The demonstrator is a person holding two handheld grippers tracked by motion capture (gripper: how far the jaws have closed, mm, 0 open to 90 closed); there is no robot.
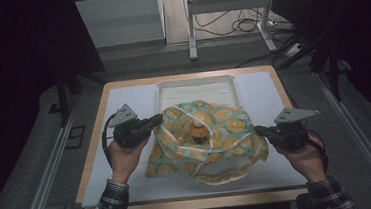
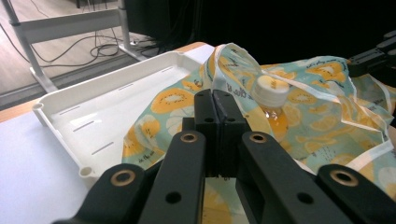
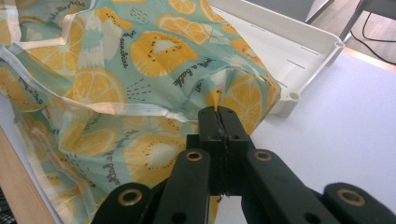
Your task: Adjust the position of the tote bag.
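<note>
- Left gripper (image 1: 157, 119) is pinched on the fruit-print bag (image 1: 226, 131) at its nine o'clock edge.
- Right gripper (image 1: 258, 130) is clamped on the three o'clock edge.
- The bag sits mid-table, partly over the white tray (image 1: 169, 88), with the orange bottle (image 1: 198, 132) upright inside.
- Best to lift both sides evenly and keep the mouth taut so the bottle doesn't tip.

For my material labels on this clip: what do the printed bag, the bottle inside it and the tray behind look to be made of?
Bag: thin, soft printed cloth or coated fabric, likely; it creases and drapes, with pale stitched-looking edging. Which of the two I cannot tell.
Bottle: clear plastic, probably, with orange liquid showing through and a pale ribbed plastic cap.
Tray: white moulded plastic, smooth with a slight sheen, rounded rim and corner posts.
</note>
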